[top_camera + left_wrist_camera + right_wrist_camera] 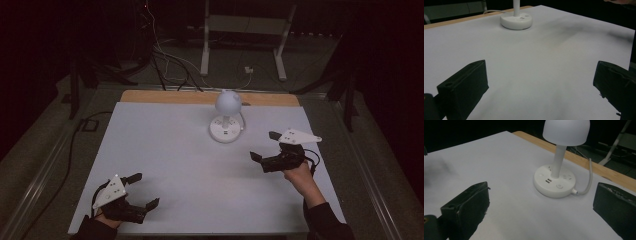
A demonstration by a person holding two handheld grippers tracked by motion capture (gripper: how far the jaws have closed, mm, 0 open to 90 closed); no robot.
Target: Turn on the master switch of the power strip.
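White table (pixel 165 150) w/ lamp (pixel 227 117), dark room; left gripper (pixel 142 190) & right gripper (pixel 265 146) jaws spread

Dim room, white frame (pixel 245 30), floor cables (pixel 167 62)

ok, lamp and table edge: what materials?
Lamp: looks like white plastic with a matte, smooth finish; moulded base with sockets and a button. Its cable looks rubbery grey-white. Table edge: tan strip, probably wood or laminate; the grain is too dim to tell.
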